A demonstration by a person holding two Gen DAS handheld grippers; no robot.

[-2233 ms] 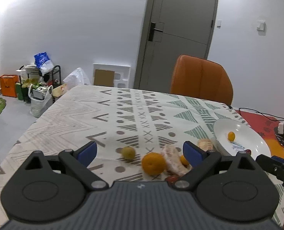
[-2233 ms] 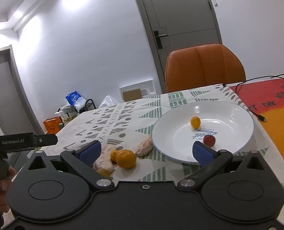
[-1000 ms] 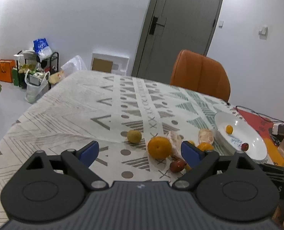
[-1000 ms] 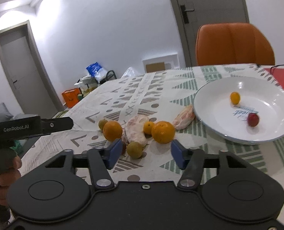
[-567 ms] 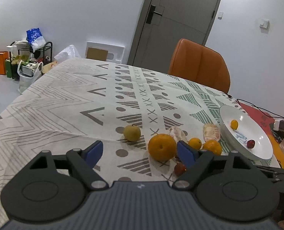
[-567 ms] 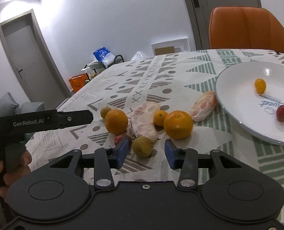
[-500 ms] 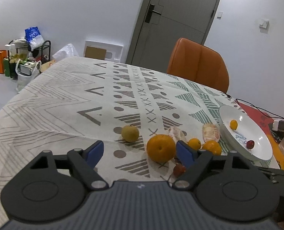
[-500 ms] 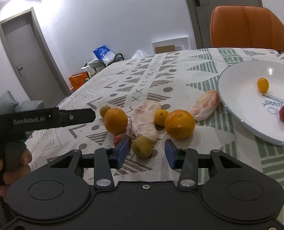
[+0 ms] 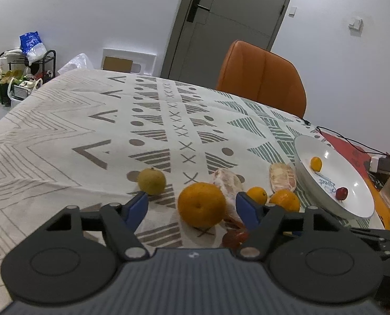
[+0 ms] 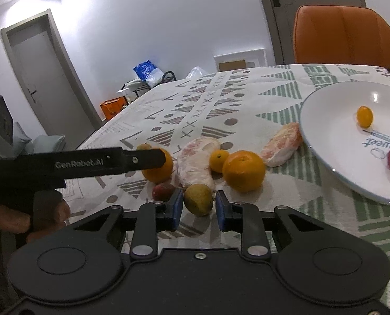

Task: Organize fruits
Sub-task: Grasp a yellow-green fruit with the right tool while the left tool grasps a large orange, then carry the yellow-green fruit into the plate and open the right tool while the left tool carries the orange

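**Right gripper narrowing around a green fruit**

The right gripper [image 10: 198, 208] is swinging away from the white plate [image 10: 323, 134] and dropping toward the fruit pile, its jaws narrowing to bracket the yellow-green fruit [image 10: 198, 199]. The left gripper [image 9: 192, 206] is easing closer to the big orange [image 9: 201, 204], its jaws narrowing slightly.

White walls, grey door [image 9: 229, 23], orange chair [image 9: 260, 78] at table's far edge, cluttered rack [image 9: 24, 68] in left corner, 2nd door [image 10: 47, 78].
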